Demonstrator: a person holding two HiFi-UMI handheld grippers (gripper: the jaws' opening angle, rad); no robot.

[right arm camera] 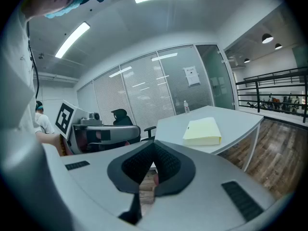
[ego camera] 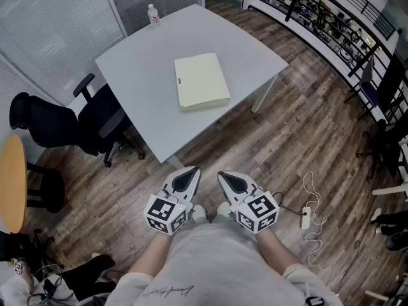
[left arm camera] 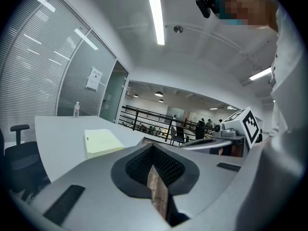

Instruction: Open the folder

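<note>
Left gripper and right gripper are held clenched, empty, near the table.
Folder is laid on it, seemingly closed.

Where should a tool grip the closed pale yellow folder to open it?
Grip the top cover at the near edge of the pale yellow folder, coming low from the person's side: it lies flat and closed, its thickness showing there. Which edge is hinged I cannot tell.

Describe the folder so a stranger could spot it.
Look at the large grey table. The folder lies flat and closed near its middle. It is pale yellow, and the only other thing there is a small bottle at the far corner.
</note>
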